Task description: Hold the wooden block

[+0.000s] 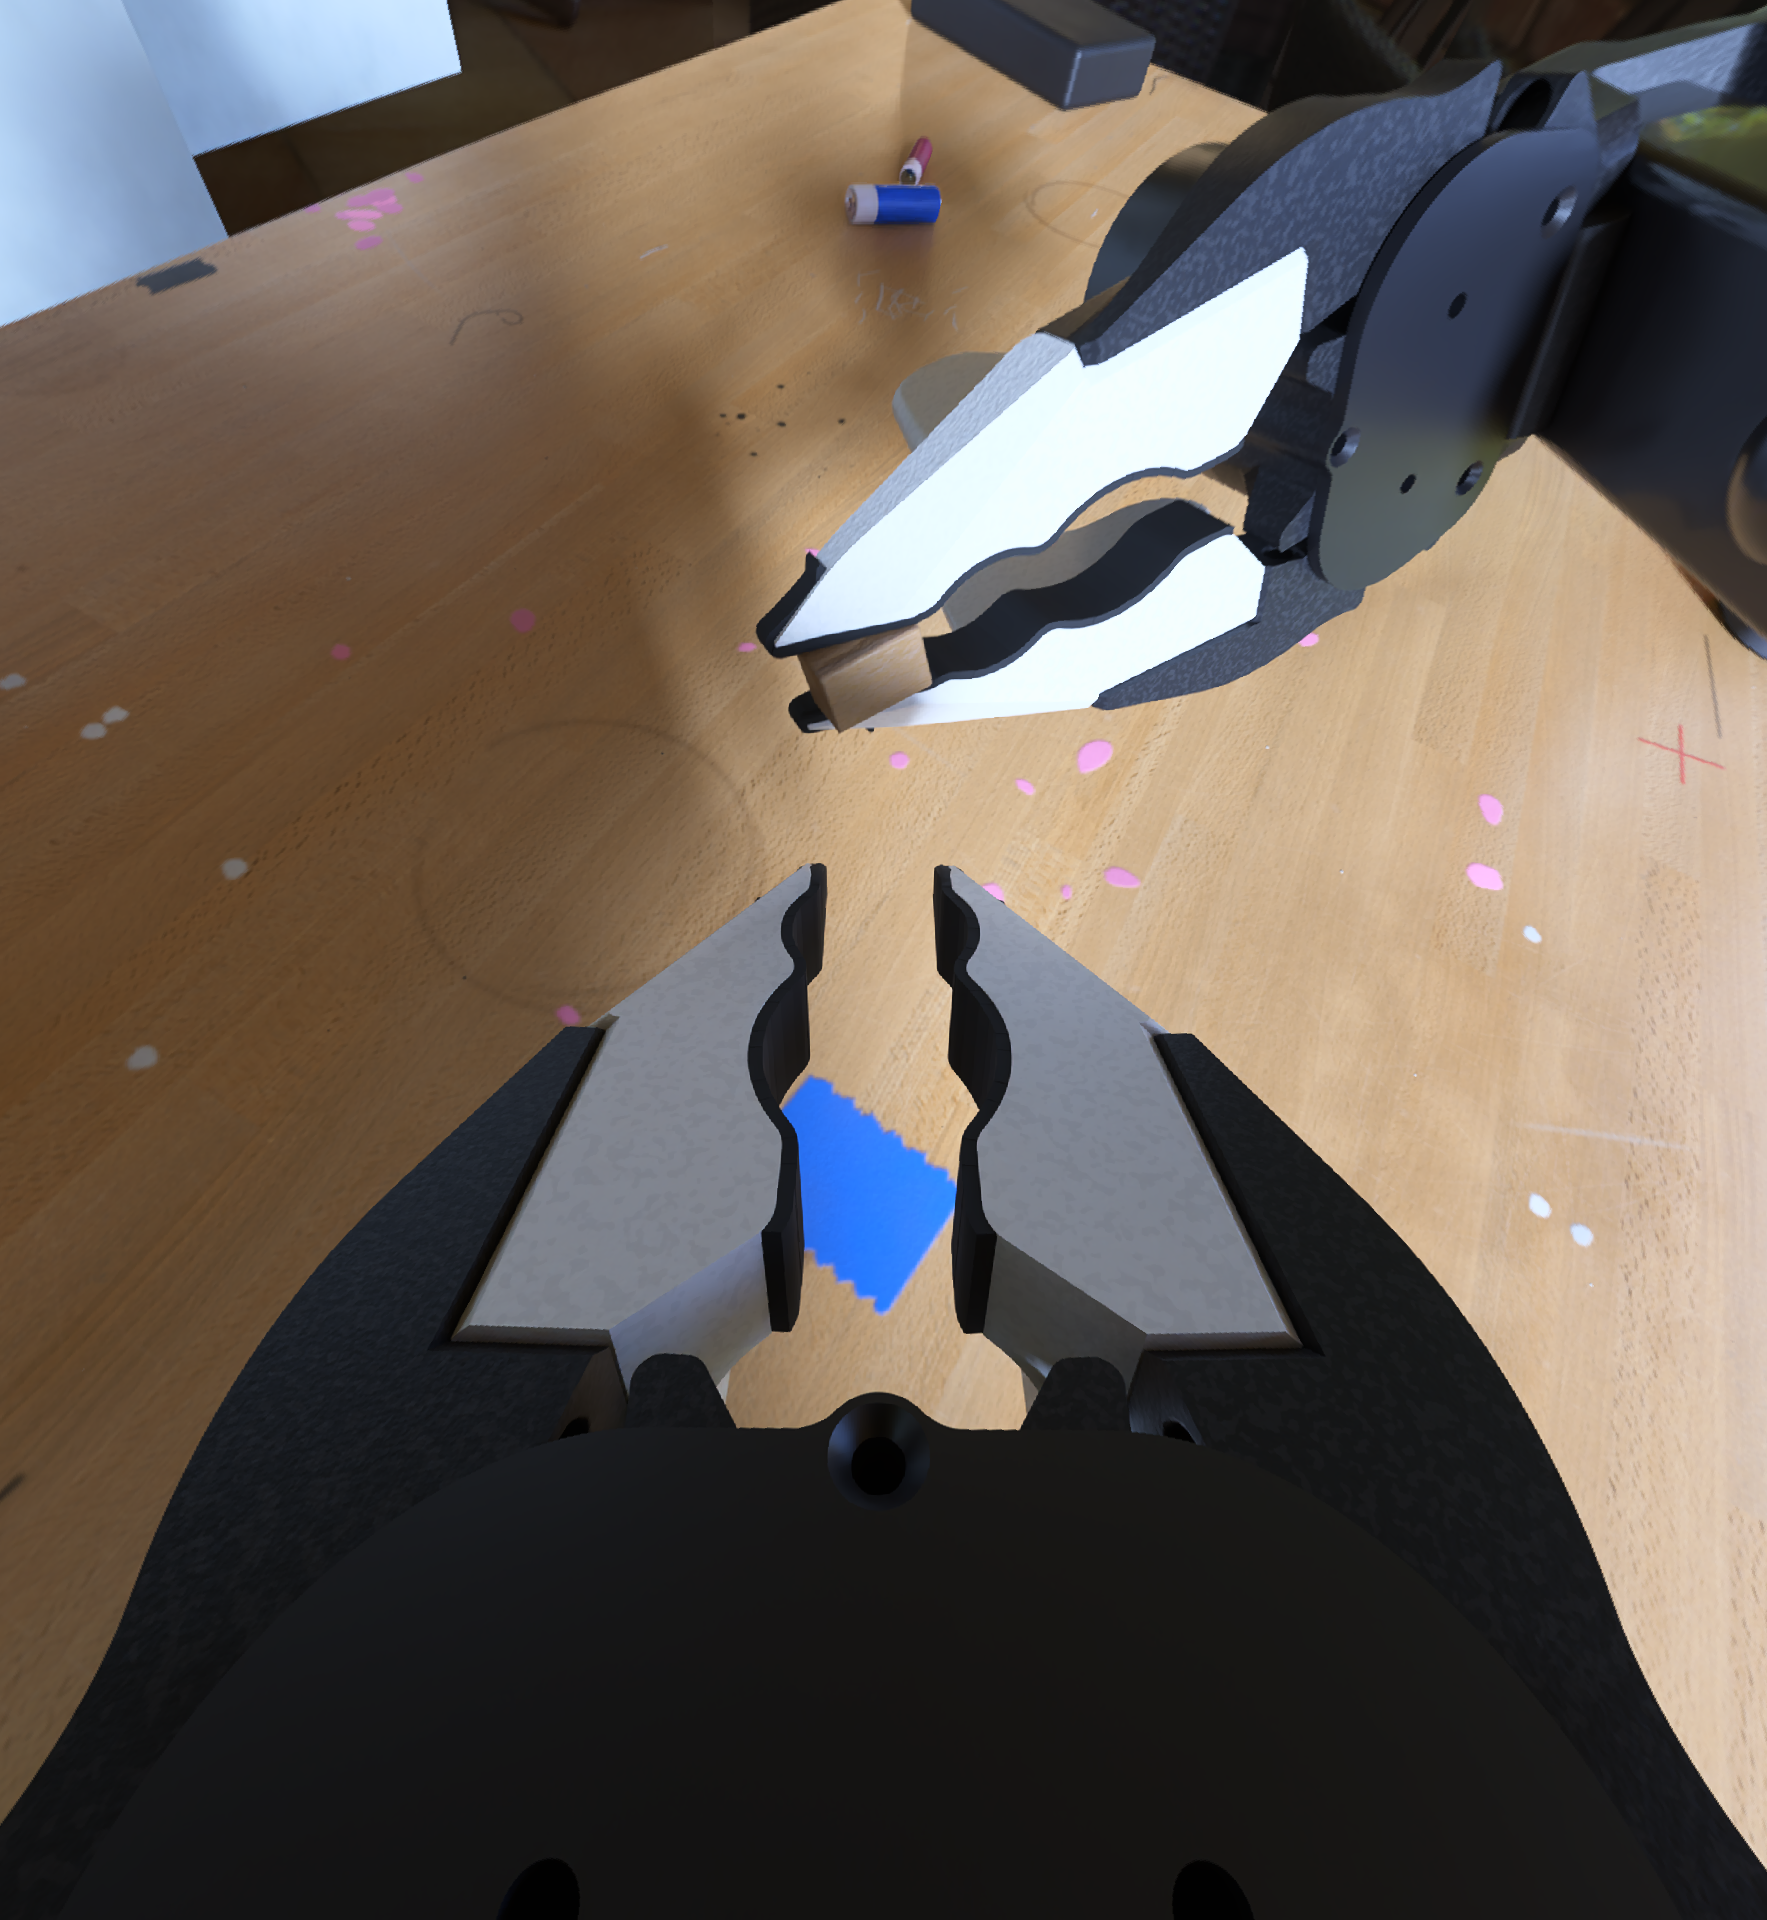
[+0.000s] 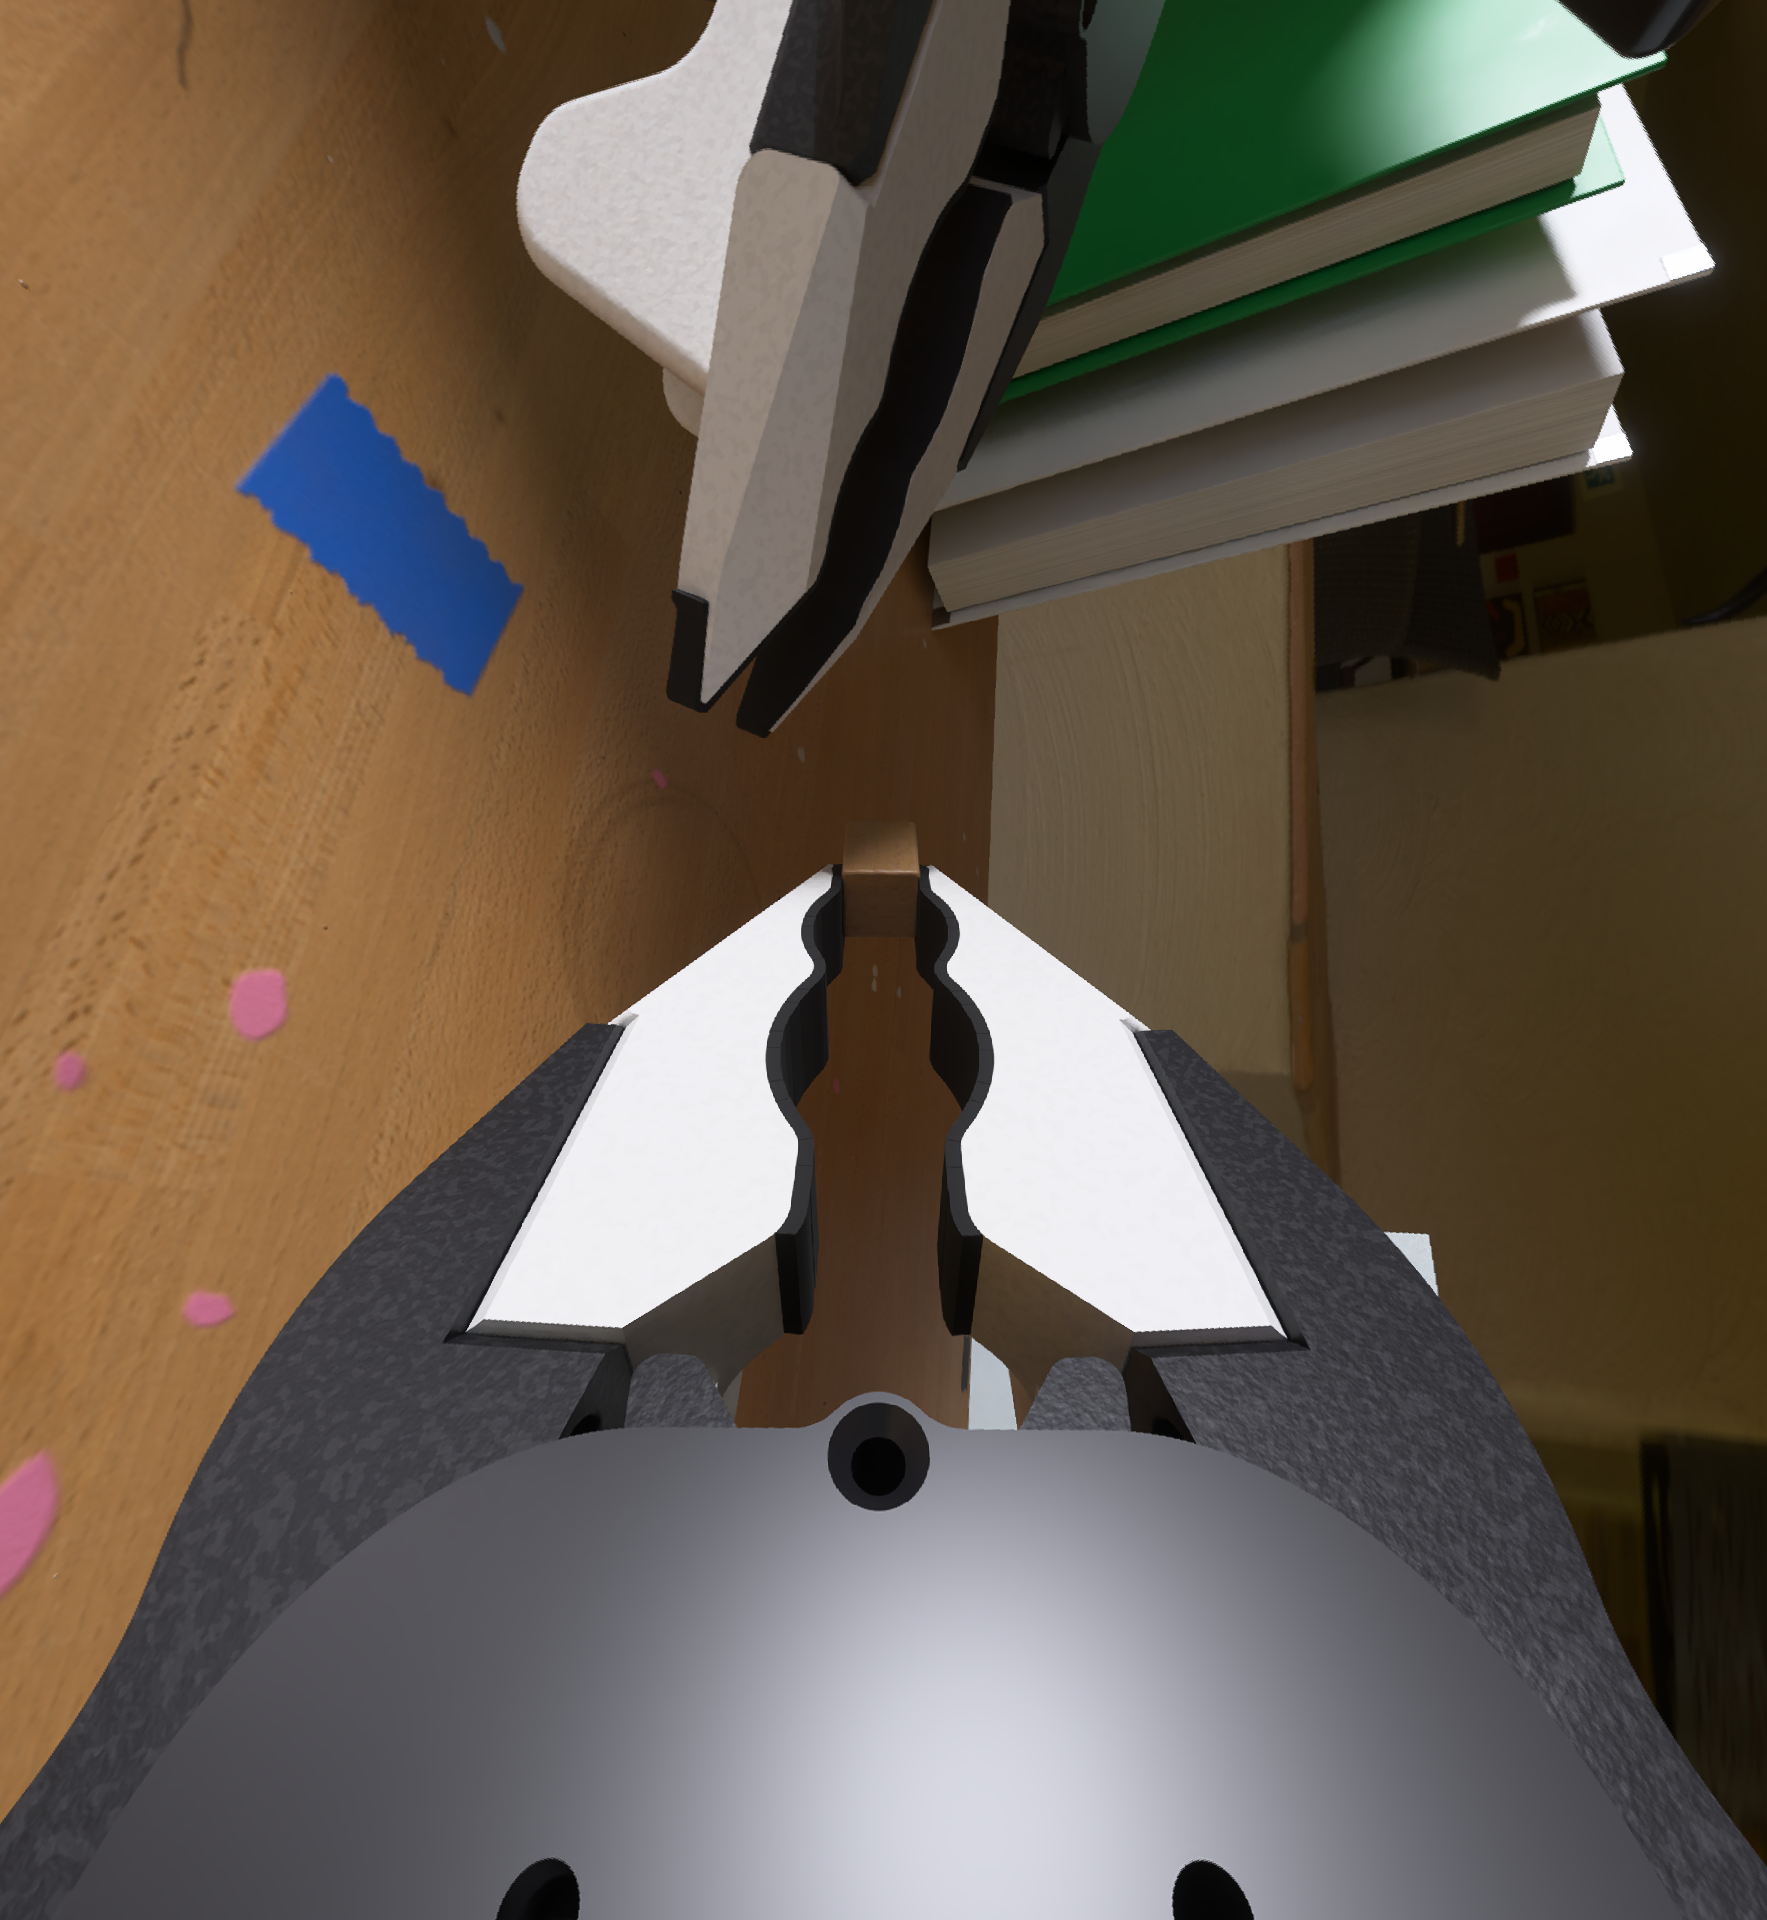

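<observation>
The small wooden block (image 2: 879, 883) sits between the fingertips of my right gripper (image 2: 880, 878), which is shut on it and holds it above the wooden table (image 2: 131, 831). In the left wrist view the right gripper (image 1: 804, 677) comes in from the upper right with the block (image 1: 874, 670) at its tips. My left gripper (image 1: 881, 878) is open with a narrow gap and holds nothing; it is a little short of the block. It also shows in the right wrist view (image 2: 728, 709), pointing at the block from beyond it.
A blue tape patch (image 1: 868, 1195) lies on the table under my left gripper. A blue cylinder (image 1: 894, 203), a small red pen-like thing (image 1: 915, 161) and a dark box (image 1: 1045, 47) lie far off. Stacked books (image 2: 1326, 312) and a white shaped piece (image 2: 619, 208) sit near the table edge.
</observation>
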Robot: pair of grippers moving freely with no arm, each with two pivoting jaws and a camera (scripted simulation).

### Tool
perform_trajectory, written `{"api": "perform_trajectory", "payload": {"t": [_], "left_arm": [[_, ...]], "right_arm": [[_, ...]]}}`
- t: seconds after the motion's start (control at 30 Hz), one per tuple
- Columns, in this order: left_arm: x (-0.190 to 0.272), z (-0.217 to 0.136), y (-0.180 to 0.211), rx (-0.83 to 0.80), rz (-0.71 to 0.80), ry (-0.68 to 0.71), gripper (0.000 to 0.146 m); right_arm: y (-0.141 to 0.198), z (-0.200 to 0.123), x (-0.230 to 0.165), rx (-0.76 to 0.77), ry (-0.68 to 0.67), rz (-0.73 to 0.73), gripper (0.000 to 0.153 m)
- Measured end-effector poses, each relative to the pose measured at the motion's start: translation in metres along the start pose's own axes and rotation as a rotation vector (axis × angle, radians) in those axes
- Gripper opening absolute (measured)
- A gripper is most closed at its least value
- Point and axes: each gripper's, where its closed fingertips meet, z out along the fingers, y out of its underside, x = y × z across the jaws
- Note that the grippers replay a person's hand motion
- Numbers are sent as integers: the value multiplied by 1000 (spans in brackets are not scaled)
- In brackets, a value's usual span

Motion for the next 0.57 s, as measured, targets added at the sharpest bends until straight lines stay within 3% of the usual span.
{"api": "perform_trajectory", "payload": {"t": [0.27, 0.57], "left_arm": [[-2, -3, -6, 39, -14, -4, 23], [-13, -9, -13, 105, -98, -18, 43]], "right_arm": [[2, 0, 3, -6, 10, 16, 12], [12, 0, 11, -23, 35, 87, 12]]}}
